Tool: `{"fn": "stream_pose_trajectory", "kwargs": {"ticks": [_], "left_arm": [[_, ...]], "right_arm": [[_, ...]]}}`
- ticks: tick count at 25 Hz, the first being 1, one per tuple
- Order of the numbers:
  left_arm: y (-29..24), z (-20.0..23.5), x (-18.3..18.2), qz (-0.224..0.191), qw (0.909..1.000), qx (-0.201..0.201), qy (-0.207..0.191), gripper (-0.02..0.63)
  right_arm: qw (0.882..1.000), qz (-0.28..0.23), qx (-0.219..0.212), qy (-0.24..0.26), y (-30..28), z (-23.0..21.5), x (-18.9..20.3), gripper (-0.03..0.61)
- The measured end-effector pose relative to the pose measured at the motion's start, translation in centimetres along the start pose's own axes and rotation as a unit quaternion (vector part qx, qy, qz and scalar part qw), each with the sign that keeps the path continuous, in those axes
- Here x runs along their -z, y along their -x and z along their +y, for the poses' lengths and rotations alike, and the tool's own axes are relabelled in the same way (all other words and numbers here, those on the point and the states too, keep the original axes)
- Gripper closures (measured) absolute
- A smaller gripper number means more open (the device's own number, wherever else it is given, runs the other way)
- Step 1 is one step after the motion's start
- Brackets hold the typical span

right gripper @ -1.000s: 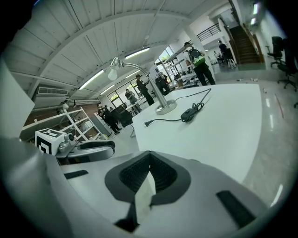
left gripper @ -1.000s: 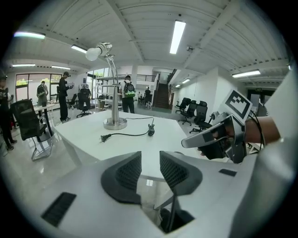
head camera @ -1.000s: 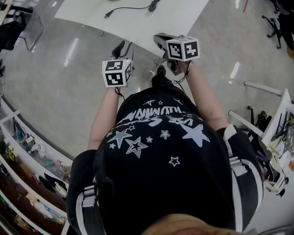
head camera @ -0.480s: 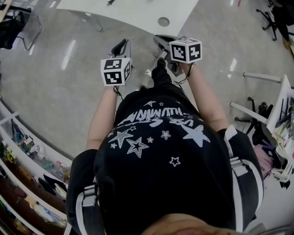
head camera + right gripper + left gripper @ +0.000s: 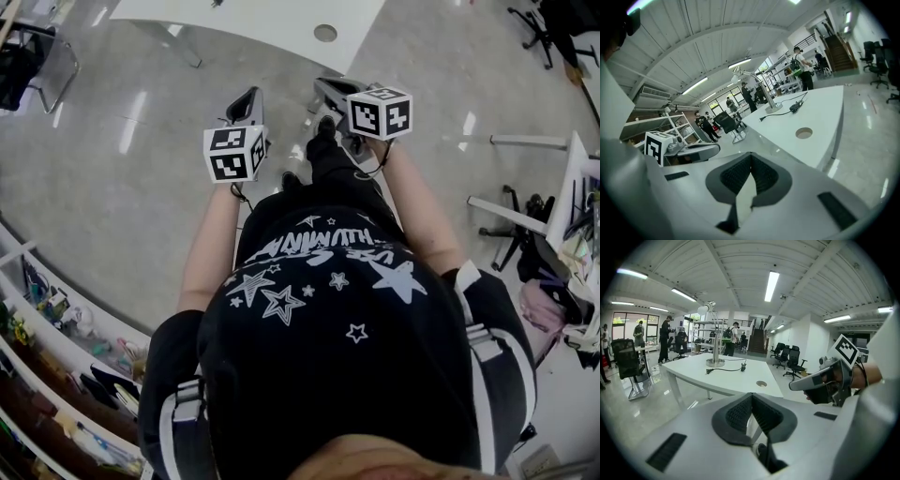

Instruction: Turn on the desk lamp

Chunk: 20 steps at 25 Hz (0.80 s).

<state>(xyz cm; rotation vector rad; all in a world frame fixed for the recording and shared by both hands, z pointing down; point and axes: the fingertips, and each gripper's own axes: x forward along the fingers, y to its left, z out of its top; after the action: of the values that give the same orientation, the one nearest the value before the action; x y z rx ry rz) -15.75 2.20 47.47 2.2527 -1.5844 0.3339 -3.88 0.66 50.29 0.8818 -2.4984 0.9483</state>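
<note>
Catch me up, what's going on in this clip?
A person holds a gripper in each hand, out in front, facing a white table across open floor. The desk lamp stands on the table's far part, well out of reach and untouched. The left gripper has just closed its jaws with nothing between them. The right gripper is shut and empty too. Switching the lamp on has not begun.

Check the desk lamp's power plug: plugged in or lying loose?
Loose. The plug lies free on the white table near the desk lamp, in no socket.
</note>
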Motion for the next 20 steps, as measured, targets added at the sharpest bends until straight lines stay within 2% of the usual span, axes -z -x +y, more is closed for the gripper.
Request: {"fn": "stream_pose_trajectory", "kwargs": {"ticks": [8,12,16,20], "left_arm": [[0.3,-1.7,-1.3,-0.023,0.9997,-0.013,0.0,0.601],[0.6,-2.0,-2.5,-0.033,0.9991,-0.025,-0.001,0.602],[0.7,-2.2,-2.8,-0.029,0.999,-0.032,0.006,0.601],[0.2,-3.6,-2.6,-0.024,0.9992,-0.031,0.007,0.602]], "right_arm": [[1.0,-0.01,-0.003,0.016,1.1,-0.8,-0.3,0.574],[0.999,-0.021,-0.014,0.022,1.1,-0.6,-1.9,0.574],[0.999,-0.022,-0.021,0.036,1.6,0.3,-3.1,0.574],[0.999,-0.026,-0.018,0.034,3.3,-1.0,-3.2,0.574]]}}
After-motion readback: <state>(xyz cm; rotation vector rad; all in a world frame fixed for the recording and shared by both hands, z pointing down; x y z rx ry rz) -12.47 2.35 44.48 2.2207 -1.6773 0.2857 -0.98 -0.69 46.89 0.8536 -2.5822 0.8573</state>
